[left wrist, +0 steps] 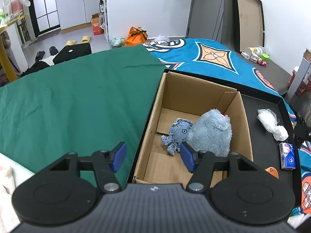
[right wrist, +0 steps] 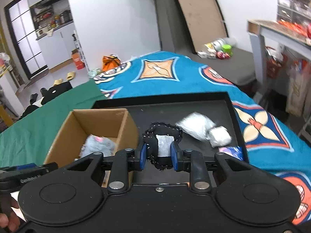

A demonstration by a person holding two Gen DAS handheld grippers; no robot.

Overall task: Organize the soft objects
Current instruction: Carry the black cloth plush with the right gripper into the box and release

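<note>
Black tray (right wrist: 231, 104): right claw (right wrist: 159, 156) grips stitched black plush (right wrist: 155, 136).

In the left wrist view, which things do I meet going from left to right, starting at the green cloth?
green cloth → cardboard box → small blue plush → big fluffy blue plush → white plastic bag → blue tissue pack

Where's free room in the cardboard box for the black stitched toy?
Cardboard box: bare floor along the far wall and at the near end by the left tool. Crowded mid-right, where the big blue plush and small blue doll sit together. Right tool grips the black stitched toy.
</note>
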